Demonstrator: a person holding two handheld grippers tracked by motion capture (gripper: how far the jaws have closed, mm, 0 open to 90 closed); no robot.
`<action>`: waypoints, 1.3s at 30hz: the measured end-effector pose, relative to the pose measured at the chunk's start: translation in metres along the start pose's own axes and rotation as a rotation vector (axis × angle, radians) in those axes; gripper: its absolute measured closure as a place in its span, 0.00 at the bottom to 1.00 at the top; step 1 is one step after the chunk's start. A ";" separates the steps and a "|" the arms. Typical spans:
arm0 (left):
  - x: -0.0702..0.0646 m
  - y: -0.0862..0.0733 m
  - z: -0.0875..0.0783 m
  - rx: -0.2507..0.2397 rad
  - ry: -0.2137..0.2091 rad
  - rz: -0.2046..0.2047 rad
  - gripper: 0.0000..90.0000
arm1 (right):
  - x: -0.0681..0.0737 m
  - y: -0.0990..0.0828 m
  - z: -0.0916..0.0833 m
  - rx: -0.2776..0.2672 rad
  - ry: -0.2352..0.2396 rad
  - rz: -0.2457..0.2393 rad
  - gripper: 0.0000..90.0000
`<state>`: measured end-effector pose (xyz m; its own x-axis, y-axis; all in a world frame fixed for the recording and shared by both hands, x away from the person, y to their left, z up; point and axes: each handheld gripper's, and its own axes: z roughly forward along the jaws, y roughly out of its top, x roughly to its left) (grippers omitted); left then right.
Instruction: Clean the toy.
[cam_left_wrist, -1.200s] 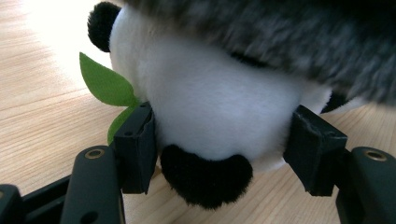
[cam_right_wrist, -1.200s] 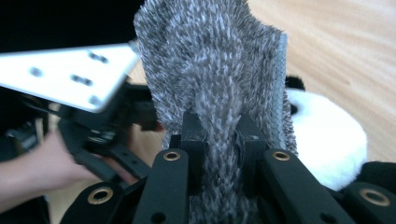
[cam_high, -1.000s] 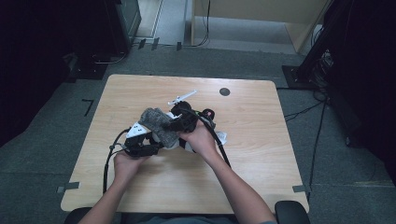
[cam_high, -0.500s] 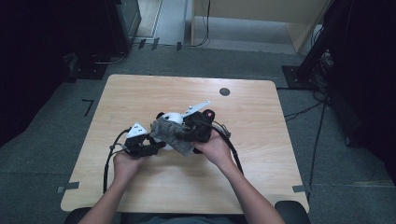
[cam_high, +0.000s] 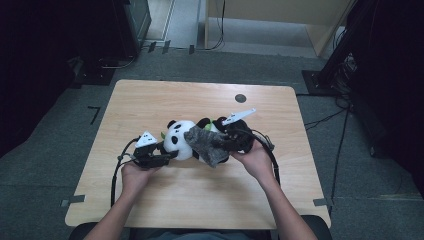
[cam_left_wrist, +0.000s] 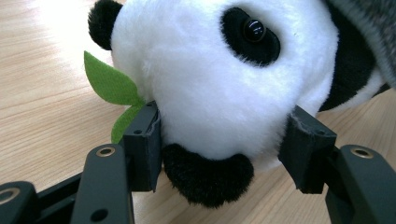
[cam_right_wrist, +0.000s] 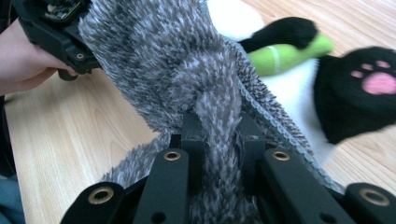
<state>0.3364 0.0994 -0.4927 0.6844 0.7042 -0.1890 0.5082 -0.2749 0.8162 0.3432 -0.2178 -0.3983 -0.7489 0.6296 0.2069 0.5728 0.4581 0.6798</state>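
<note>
A black-and-white panda plush (cam_high: 179, 140) lies on its side in the middle of the wooden table (cam_high: 150, 105). My left gripper (cam_high: 167, 154) has its jaws pressed on both sides of the white head (cam_left_wrist: 210, 79), beside a green felt leaf (cam_left_wrist: 109, 84). My right gripper (cam_high: 226, 142) is shut on a fold of grey fuzzy cloth (cam_right_wrist: 187, 70), which drapes over the panda's body (cam_high: 207, 145). In the right gripper view (cam_right_wrist: 219, 135), a green bamboo stick (cam_right_wrist: 285, 53) and a black foot with a pink paw print (cam_right_wrist: 373, 88) lie behind the cloth.
A small black round mark (cam_high: 240, 98) sits near the table's far edge. Black cables (cam_high: 116, 175) trail from both grippers toward the person. Dark equipment and stands (cam_high: 345, 55) surround the table on the floor. The other hand (cam_right_wrist: 23, 60) shows at the upper left of the right gripper view.
My right gripper has drawn the grey cloth to the right, off the panda's head, so the white face is uncovered. My left gripper has kept its place at the head.
</note>
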 end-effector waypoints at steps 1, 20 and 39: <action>0.000 0.000 0.000 0.000 -0.001 0.000 0.43 | -0.002 -0.001 -0.002 -0.004 0.000 0.006 0.87; 0.001 -0.001 0.000 0.005 -0.010 0.013 0.40 | -0.045 -0.027 -0.026 0.000 -0.125 0.138 0.87; 0.002 -0.002 0.000 0.000 -0.021 0.021 0.35 | -0.006 0.006 -0.052 -0.153 -0.003 0.083 0.88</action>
<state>0.3369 0.1016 -0.4944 0.7058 0.6844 -0.1830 0.4937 -0.2900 0.8199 0.3334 -0.2518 -0.3589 -0.6999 0.6634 0.2646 0.5749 0.3034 0.7599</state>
